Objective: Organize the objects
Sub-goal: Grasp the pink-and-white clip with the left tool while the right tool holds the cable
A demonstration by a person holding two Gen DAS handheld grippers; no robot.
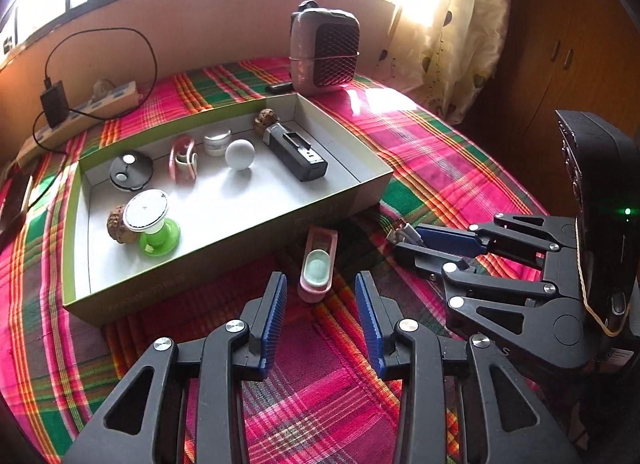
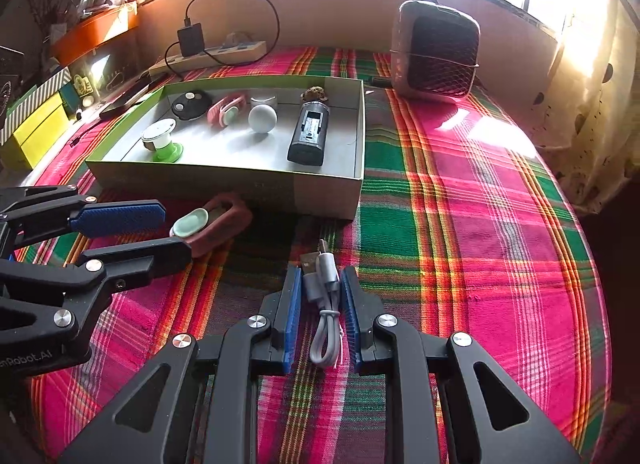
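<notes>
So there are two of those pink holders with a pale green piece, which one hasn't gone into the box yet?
The pink holder lying on the plaid cloth, just outside the box's near wall, in front of the open left gripper. Its twin already sits inside, beside the white ball.

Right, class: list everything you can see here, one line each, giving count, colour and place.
box: 1, green-edged, mid cloth
battery: 1, black, in box
ball: 1, white, in box
spool: 1, green and white, in box
disc: 1, black, in box
pink case: 1, in box
loose case: 1, pink, before box
cable: 1, grey, between right jaws
heater: 1, pink, far edge
power strip: 1, beige, by wall
left gripper: open
right gripper: shut on cable
</notes>
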